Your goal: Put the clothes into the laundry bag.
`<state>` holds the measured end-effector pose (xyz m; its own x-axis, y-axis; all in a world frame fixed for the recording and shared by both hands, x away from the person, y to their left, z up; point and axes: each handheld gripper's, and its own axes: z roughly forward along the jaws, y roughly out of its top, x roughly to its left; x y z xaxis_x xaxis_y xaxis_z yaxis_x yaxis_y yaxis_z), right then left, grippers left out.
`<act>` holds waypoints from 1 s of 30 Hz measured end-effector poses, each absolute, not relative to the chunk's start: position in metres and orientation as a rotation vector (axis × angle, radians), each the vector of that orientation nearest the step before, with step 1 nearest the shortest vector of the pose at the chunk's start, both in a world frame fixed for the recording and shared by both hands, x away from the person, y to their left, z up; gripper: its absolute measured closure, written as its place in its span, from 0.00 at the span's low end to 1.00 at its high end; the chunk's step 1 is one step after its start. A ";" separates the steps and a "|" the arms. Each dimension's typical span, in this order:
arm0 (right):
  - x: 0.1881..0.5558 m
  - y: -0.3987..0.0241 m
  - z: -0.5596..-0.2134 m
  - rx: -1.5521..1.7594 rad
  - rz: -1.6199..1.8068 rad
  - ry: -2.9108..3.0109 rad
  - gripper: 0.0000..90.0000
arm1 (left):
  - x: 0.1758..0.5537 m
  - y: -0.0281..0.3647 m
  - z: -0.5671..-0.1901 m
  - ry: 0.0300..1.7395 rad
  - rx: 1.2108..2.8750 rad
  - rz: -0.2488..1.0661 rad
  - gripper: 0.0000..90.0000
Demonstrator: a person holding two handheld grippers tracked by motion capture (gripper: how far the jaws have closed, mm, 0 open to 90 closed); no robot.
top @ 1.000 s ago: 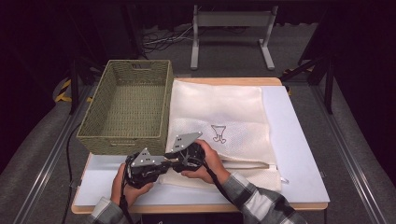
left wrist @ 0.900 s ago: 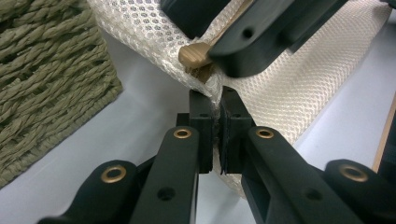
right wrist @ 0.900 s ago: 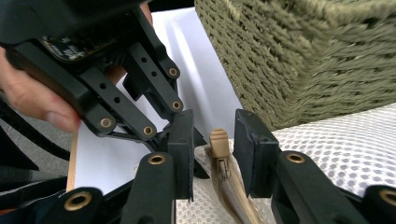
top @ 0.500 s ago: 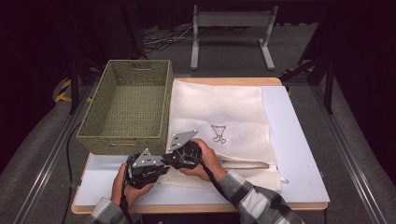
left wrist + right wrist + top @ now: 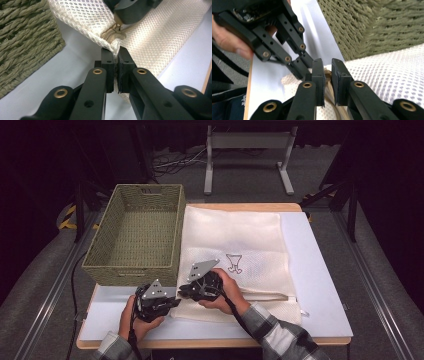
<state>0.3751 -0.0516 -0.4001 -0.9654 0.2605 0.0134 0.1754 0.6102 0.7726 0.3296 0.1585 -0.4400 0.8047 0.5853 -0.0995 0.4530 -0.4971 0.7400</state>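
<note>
Closing in over the last moment, my right gripper [image 5: 327, 72] has brought its jaws together on the drawstring [image 5: 327, 73] at the near corner of the mesh laundry bag [image 5: 235, 245]; from the right gripper view I see the tan cord running between the pads, though I cannot tell how firmly it is pinched. My left gripper [image 5: 116, 56] has not shifted: it is clamped on the bunched corner of the mesh, just beneath the small cord stopper [image 5: 113, 33]. Both grippers sit tip to tip at that corner, just off the front corner of the woven basket [image 5: 137, 235]. Beyond them the bag lies flat on the white mat [image 5: 320, 270] covering the counter [image 5: 330, 340], its printed mark facing up, its left edge touching the basket.

I judge the step in hand to be working the bag's mouth: one gripper anchors the fabric, the other takes the cord. Next I would draw the cord away from the stopper while the left holds steady, keeping the pull along the cord so the mesh does not slip free.
</note>
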 end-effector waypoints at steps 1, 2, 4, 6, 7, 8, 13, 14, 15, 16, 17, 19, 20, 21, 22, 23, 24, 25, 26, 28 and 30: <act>0.375 -0.053 -0.400 0.367 1.285 2.735 0.91 | 0.330 0.159 -0.440 0.763 2.177 0.208 0.96; 0.375 -0.055 -0.401 0.363 1.280 2.737 0.90 | 0.330 0.159 -0.440 0.760 2.174 0.211 0.96; 0.375 -0.058 -0.402 0.367 1.268 2.751 0.90 | 0.330 0.160 -0.440 0.766 2.166 0.211 0.96; 0.375 -0.060 -0.405 0.356 1.236 2.773 0.90 | 0.330 0.160 -0.439 0.766 2.165 0.211 0.96; 0.375 -0.060 -0.406 0.352 1.225 2.780 0.90 | 0.329 0.160 -0.438 0.763 2.165 0.211 0.96; 0.374 -0.059 -0.407 0.342 1.204 2.794 0.91 | 0.329 0.160 -0.438 0.763 2.165 0.212 0.96; 0.374 -0.057 -0.411 0.332 1.169 2.805 0.90 | 0.329 0.159 -0.438 0.759 2.164 0.218 0.96; 0.374 -0.057 -0.411 0.331 1.167 2.808 0.89 | 0.329 0.160 -0.438 0.760 2.163 0.219 0.96; 0.374 -0.056 -0.412 0.322 1.153 2.817 0.88 | 0.329 0.160 -0.438 0.759 2.162 0.217 0.96; 0.374 -0.056 -0.413 0.318 1.140 2.821 0.88 | 0.329 0.160 -0.438 0.759 2.163 0.217 0.96; 0.375 -0.055 -0.414 0.309 1.134 2.825 0.88 | 0.329 0.160 -0.438 0.759 2.166 0.216 0.96; 0.375 -0.055 -0.415 0.312 1.130 2.828 0.90 | 0.329 0.160 -0.439 0.755 2.170 0.216 0.96; 0.376 -0.055 -0.416 0.312 1.132 2.831 0.90 | 0.329 0.160 -0.438 0.754 2.171 0.215 0.96; 0.376 -0.055 -0.416 0.313 1.136 2.831 0.91 | 0.329 0.160 -0.439 0.754 2.171 0.215 0.96; 0.375 -0.055 -0.415 0.312 1.134 2.828 0.91 | 0.329 0.160 -0.439 0.755 2.168 0.215 0.96; 0.375 -0.056 -0.415 0.305 1.131 2.822 0.91 | 0.329 0.160 -0.439 0.755 2.167 0.210 0.96; 0.375 -0.055 -0.415 0.306 1.130 2.819 0.91 | 0.330 0.160 -0.439 0.757 2.164 0.202 0.95; 0.374 -0.055 -0.415 0.301 1.126 2.810 0.91 | 0.330 0.161 -0.439 0.760 2.160 0.193 0.95; 0.373 -0.055 -0.414 0.296 1.120 2.806 0.91 | 0.331 0.161 -0.439 0.762 2.157 0.183 0.94; 0.372 -0.055 -0.415 0.291 1.115 2.794 0.91 | 0.332 0.162 -0.438 0.764 2.146 0.169 0.92; 0.369 -0.055 -0.414 0.290 1.108 2.777 0.91 | 0.332 0.163 -0.438 0.765 2.131 0.153 0.89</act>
<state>0.3694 -0.0546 -0.4143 -0.9719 0.2284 -0.0562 0.1270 0.7107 0.6919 0.3322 0.1633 -0.4378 0.8058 0.5717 -0.1542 0.4687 -0.4565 0.7563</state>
